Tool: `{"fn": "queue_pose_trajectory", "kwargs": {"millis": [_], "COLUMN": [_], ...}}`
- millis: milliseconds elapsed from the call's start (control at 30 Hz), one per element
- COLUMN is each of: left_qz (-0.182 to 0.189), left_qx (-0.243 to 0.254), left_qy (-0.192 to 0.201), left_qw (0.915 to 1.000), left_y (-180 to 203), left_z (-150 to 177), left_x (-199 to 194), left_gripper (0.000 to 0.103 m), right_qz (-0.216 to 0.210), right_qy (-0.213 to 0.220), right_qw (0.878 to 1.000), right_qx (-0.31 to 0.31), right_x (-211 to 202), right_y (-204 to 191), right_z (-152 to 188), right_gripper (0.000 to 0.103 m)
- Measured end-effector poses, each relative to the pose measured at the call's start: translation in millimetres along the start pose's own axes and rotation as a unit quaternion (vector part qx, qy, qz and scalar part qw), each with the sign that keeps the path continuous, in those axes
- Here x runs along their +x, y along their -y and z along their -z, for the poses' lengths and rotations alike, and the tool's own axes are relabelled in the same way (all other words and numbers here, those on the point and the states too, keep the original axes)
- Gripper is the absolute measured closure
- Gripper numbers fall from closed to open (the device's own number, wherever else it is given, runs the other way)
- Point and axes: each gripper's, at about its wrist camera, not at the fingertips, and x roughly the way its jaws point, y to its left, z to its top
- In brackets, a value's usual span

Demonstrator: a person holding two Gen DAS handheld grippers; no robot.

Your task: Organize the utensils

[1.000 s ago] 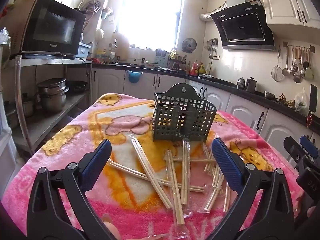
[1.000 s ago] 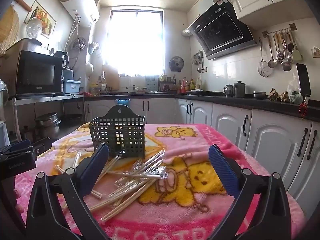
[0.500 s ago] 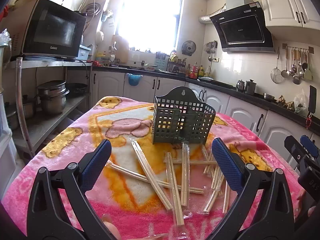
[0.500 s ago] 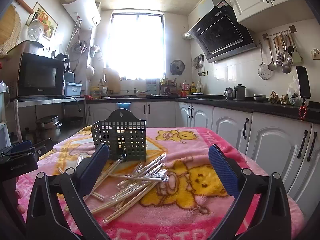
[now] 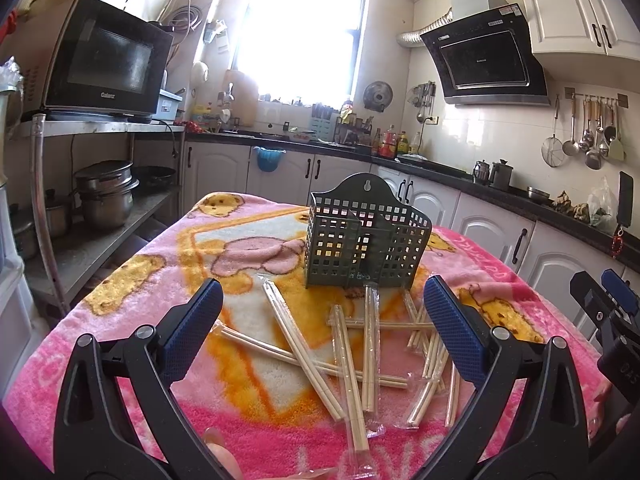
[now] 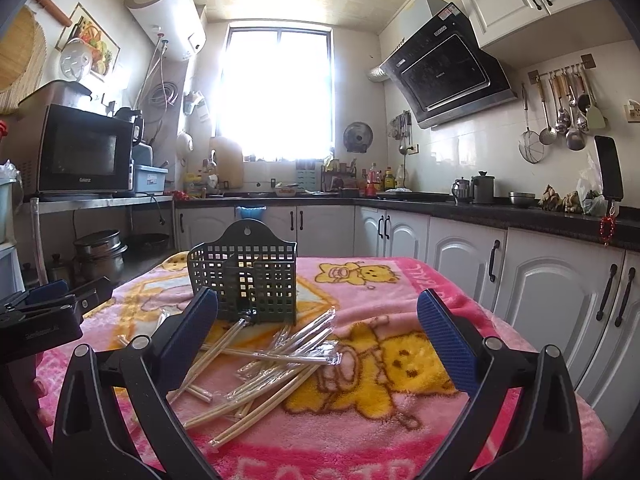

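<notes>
A dark green perforated utensil holder point(image 5: 366, 240) stands upright on a pink cartoon blanket point(image 5: 132, 280); it also shows in the right wrist view point(image 6: 246, 280). Several pairs of wooden chopsticks in clear plastic sleeves point(image 5: 352, 344) lie scattered in front of it, also seen in the right wrist view point(image 6: 264, 364). My left gripper point(image 5: 324, 312) is open and empty above the near chopsticks. My right gripper point(image 6: 318, 320) is open and empty, above the pile's right side. Each gripper shows at the edge of the other's view point(image 5: 612, 320) point(image 6: 44, 312).
A metal shelf with pots point(image 5: 104, 196) and a microwave point(image 5: 104, 60) stands to the left of the table. White cabinets and a dark counter point(image 6: 520, 216) run along the back and right. The blanket's front edge point(image 6: 320, 464) is close below the grippers.
Both views have tilted up slightly, so the holder and chopsticks sit a little lower in frame. Both grippers stay open and nothing on the blanket has moved.
</notes>
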Motion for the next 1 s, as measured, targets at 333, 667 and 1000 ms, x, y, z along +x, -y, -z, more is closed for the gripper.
{"fn": "queue_pose_trajectory", "kwargs": {"millis": [333, 667, 1000], "left_qz": [0.000, -0.001, -0.008], "left_qx": [-0.002, -0.002, -0.006], "left_qy": [0.002, 0.004, 0.001], "left_qw": [1.0000, 1.0000, 1.0000], "left_y": [0.1, -0.1, -2.2], "left_z": [-0.8, 1.5, 2.9], "left_x": [0.7, 0.4, 1.1], "left_gripper": [0.010, 0.010, 0.010], "right_qz": [-0.002, -0.005, -0.008], "right_qy": [0.000, 0.001, -0.007], "right_qw": [1.000, 1.000, 1.000], "right_qx": [0.001, -0.001, -0.003], "right_x": [-0.3, -1.0, 3.0], "right_y": [-0.9, -3.7, -5.7], "right_z": [-1.1, -2.0, -1.5], "right_gripper": [0.006, 0.006, 0.006]}}
